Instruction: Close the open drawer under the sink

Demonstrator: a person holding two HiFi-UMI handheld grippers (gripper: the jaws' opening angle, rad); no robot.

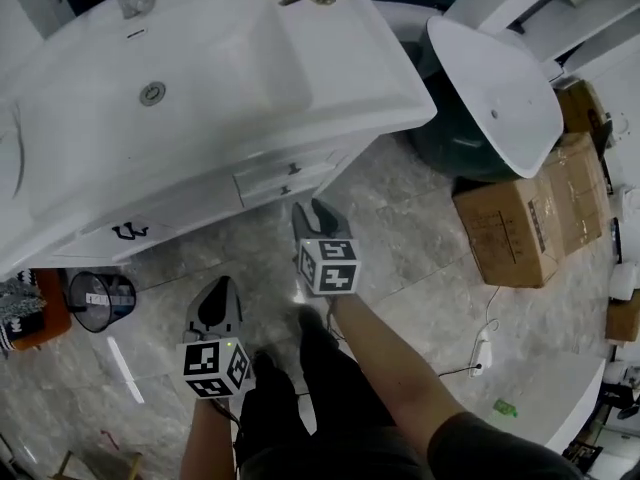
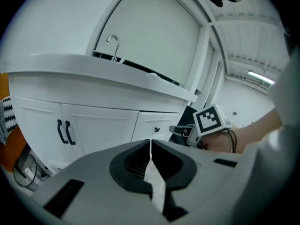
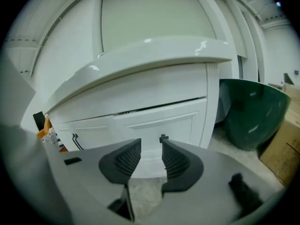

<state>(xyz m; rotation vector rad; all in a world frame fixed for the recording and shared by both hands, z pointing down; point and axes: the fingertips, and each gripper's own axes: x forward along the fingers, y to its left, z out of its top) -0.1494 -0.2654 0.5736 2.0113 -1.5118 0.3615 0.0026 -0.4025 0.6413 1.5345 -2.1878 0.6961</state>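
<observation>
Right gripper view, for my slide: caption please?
Right gripper, jaws apart, faces the knob of the ajar drawer below the sink.

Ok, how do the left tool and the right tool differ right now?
The left tool has its jaws together; the right tool has them apart. The right tool is close to the open drawer; the left tool hangs farther back. Both are empty and face the cabinet.

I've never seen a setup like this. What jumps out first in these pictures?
A big white sink fills the head view's upper left, with a drawer under it standing slightly out. Just below, two hand-held grippers with marker cubes point toward it: the right hand-held gripper open near the drawer, the left hand-held gripper shut, farther back. At right, a loose white basin sits beside cardboard boxes.
</observation>
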